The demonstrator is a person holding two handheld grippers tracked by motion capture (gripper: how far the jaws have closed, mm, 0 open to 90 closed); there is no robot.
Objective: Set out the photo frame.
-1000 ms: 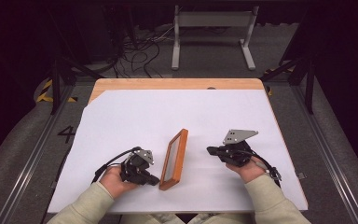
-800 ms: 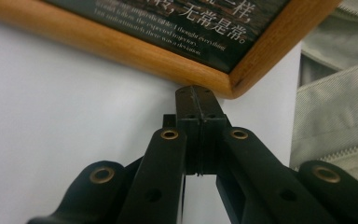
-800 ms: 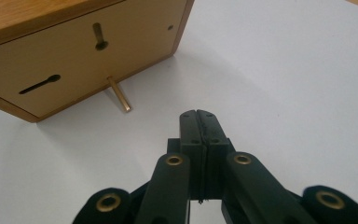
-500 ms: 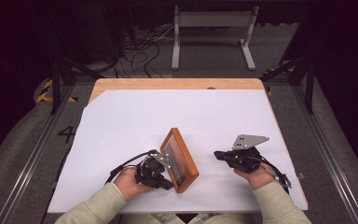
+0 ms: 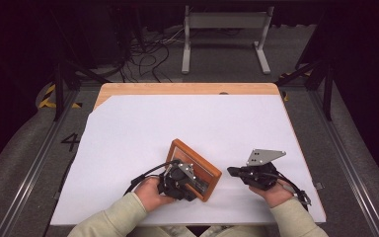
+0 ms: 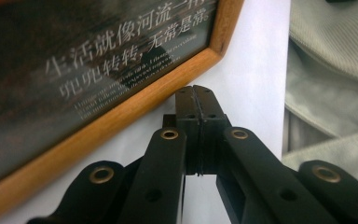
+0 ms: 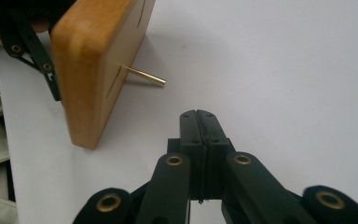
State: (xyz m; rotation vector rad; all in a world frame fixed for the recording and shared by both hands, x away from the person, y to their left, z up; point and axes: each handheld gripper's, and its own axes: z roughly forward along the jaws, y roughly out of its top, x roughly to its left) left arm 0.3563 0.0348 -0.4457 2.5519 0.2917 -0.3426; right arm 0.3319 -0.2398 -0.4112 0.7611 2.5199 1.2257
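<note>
A rectangular wooden picture frame with a dark photo and white printed text behind glass point(image 5: 195, 169) stands tilted on the white sheet that covers the table point(image 5: 143, 123), near the front edge and a little left of its middle. The left gripper point(image 5: 193, 183) is right against the frame in the high view; its own camera shows both black jaws pressed flat together with nothing between them, the closed tip resting just under the lower wooden edge of the frame point(image 6: 135, 105). So this claw does not hold the frame, it only props or pushes it with the closed tip. The right gripper point(image 5: 231, 171) lies on the sheet a little apart from the frame's right side, near the front right part of the table, and its jaws are also closed on nothing. In the right gripper view the thick side of the frame point(image 7: 98, 70) leans over the sheet, and a thin brass peg point(image 7: 144, 76) comes out of its back and reaches down toward the sheet; I cannot tell if it already bears the weight. I judge that the step in hand is setting the frame upright on its support. The next move probably calls for a slow release by the left gripper, while the right one waits close to catch the frame if it tips.
</note>
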